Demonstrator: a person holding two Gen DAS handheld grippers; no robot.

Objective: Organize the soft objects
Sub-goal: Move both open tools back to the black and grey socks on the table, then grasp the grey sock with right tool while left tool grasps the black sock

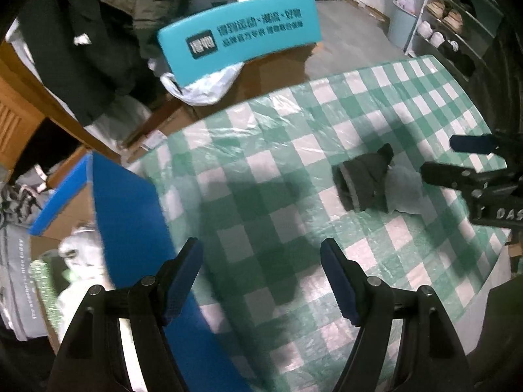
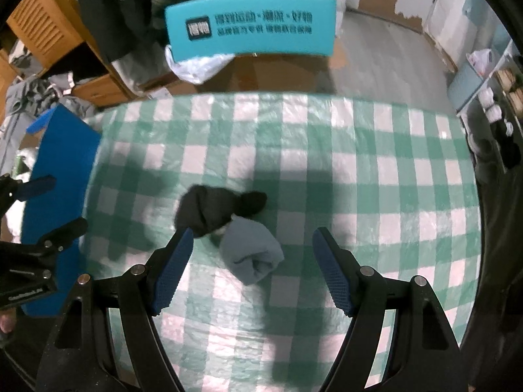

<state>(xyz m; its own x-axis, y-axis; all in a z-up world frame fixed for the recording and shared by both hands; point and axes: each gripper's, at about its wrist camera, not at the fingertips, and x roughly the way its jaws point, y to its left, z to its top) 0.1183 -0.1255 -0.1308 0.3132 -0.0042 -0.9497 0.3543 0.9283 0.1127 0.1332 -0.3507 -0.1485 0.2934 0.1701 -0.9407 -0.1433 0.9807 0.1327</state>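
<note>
Socks lay bundled on the green-checked tablecloth [image 2: 359,170]: a dark sock [image 2: 215,207] and a grey rolled sock [image 2: 251,251] touching each other near the middle of the table. The right gripper [image 2: 250,268] hung above them, pointed steeply down, its blue-padded jaws spread apart with the grey roll between them but nothing clamped, seemingly lined up for a pick. The left gripper [image 1: 261,281] stood likewise open and empty over bare cloth, to the pair's left and near the blue box flap [image 1: 130,228] at the table edge, likely placed to assist or receive. A teal chair back [image 2: 251,27] stood beyond the table.
</note>
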